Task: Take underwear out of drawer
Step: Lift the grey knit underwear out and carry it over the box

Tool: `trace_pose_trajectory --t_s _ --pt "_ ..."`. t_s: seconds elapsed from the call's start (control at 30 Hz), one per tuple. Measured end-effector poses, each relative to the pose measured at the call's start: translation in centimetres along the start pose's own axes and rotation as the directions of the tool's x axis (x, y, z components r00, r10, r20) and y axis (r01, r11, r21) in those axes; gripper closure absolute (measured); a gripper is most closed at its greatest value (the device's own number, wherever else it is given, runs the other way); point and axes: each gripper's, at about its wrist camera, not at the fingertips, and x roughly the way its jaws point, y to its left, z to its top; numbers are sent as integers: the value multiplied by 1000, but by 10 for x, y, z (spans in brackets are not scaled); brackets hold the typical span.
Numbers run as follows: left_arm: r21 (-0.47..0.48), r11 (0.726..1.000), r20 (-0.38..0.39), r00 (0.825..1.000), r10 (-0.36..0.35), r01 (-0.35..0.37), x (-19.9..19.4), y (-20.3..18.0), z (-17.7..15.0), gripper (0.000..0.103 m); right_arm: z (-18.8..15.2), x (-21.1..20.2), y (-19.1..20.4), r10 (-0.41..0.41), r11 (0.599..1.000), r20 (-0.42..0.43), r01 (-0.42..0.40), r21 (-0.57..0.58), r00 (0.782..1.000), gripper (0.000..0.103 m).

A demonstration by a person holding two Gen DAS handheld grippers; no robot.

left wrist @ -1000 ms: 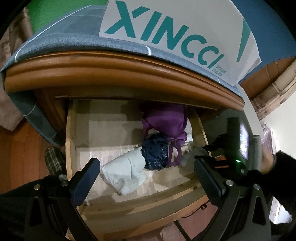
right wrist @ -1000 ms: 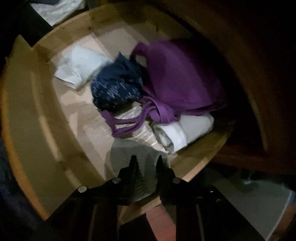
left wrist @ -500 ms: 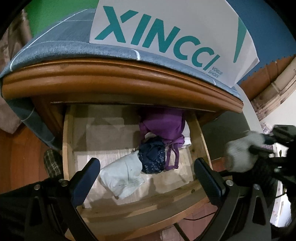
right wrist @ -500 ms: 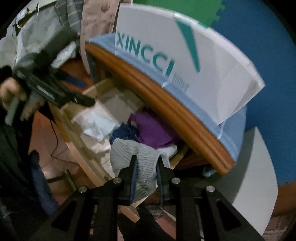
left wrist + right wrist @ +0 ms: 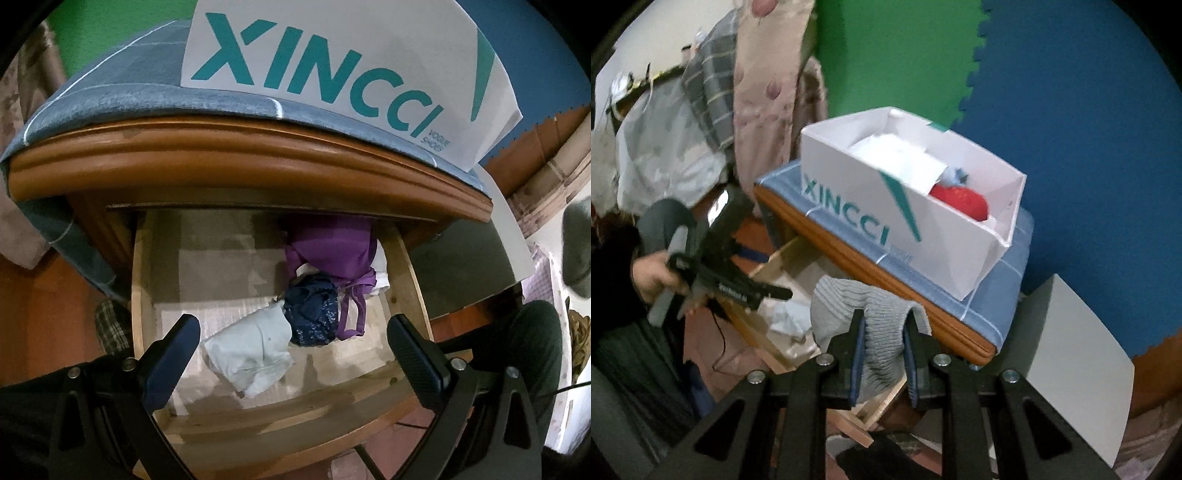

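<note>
The wooden drawer (image 5: 142,295) stands pulled open below the cabinet top. In it lie a white garment (image 5: 251,350), a dark blue patterned garment (image 5: 314,314) and a purple one (image 5: 332,251). My left gripper (image 5: 291,354) is open and empty, held above the drawer's front. My right gripper (image 5: 882,332) is shut on grey ribbed underwear (image 5: 864,310), held in the air above the drawer's right end, level with the cabinet top. The grey underwear also shows at the right edge of the left wrist view (image 5: 576,251). The left gripper shows in the right wrist view (image 5: 738,291).
A white XINCCI shoe box (image 5: 871,206) stands on the cabinet's blue cloth (image 5: 1004,295); it holds white paper and a red item (image 5: 960,201). Hanging clothes (image 5: 713,110) are at the left. A grey board (image 5: 1071,362) leans at the right.
My right gripper has lifted the grey underwear out of the drawer and up to the level of the cabinet top. The left gripper has barely moved.
</note>
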Motion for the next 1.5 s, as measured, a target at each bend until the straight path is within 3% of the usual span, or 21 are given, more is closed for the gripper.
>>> trace_pose_trajectory --t_s 0.5,1.5 --pt "43 999 -7 1000 -6 7 1 -13 -3 3 -8 -5 0 -16 989 41 10 147 999 84" --pt "42 999 8 1000 -7 7 -3 -12 -3 3 1 -5 16 15 991 60 -22 130 998 84"
